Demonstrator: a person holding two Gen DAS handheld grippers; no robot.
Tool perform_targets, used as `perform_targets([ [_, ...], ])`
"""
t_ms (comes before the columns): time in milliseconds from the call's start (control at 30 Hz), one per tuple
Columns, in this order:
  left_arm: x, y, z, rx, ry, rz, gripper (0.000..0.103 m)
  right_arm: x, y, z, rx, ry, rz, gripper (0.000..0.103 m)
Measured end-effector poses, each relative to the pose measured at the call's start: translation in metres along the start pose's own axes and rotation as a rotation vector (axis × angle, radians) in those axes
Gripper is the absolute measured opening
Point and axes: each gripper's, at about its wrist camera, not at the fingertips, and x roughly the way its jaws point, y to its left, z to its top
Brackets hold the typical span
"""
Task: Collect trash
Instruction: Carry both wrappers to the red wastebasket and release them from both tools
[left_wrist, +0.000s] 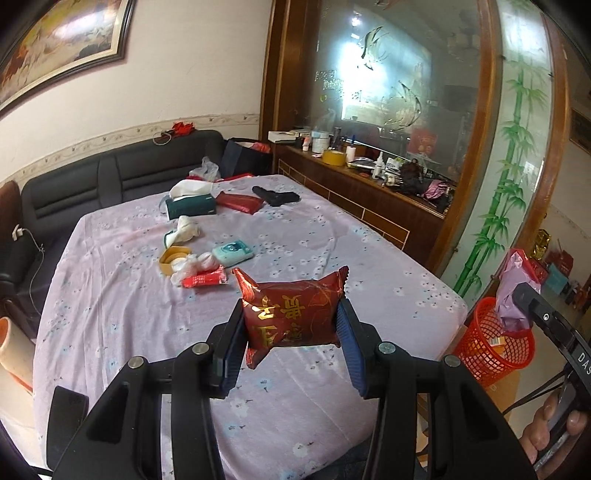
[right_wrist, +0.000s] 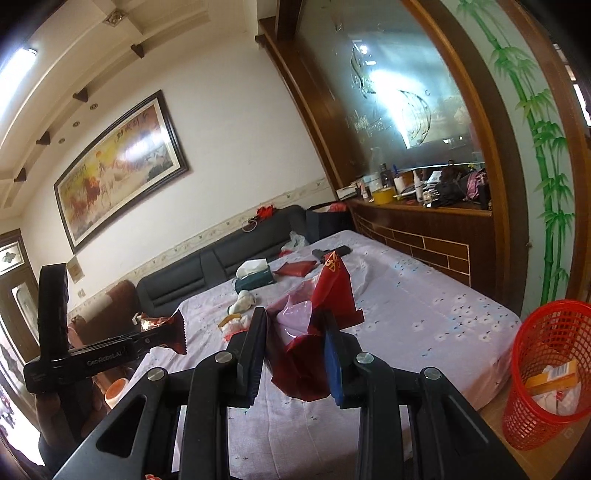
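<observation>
Both grippers already carry trash, so the step in hand seems to be the carrying of it toward the red basket (right_wrist: 550, 373), which stands just beside the corner of the table (left_wrist: 369, 236).

The left gripper (left_wrist: 291, 325) pinches a puffed red snack packet (left_wrist: 293, 314) with gold letters between its two fingers, and holds it in the air above the table edge, to the left of the basket. The right gripper (right_wrist: 295, 354) is pressed on a crumpled red and pink wrapper (right_wrist: 306, 332), also above the table and to the left of the basket.

The next move probably calls for bringing each gripper over the mouth of the basket and then spreading the fingers, one after the other, so that the light pieces fall inside and not on the rim.

The basket already holds an orange carton (right_wrist: 552, 376) and some white papers; deeper content cannot be seen. Farther from the basket, more wrappers (left_wrist: 205, 278) and tissues remain on the table.
</observation>
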Motion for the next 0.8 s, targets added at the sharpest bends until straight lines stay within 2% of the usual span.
perform_targets([
  [467,-0.012,-0.045,-0.001,0.075,-0.023,-0.054,0.045,-0.04,-0.02,-0.002,0.039,-0.047,-0.043,0.03],
  [800,-0.012,-0.095,0.0,0.152,-0.034,-0.142,0.045,-0.071,-0.036,-0.001,0.056,-0.09,-0.099,0.031],
])
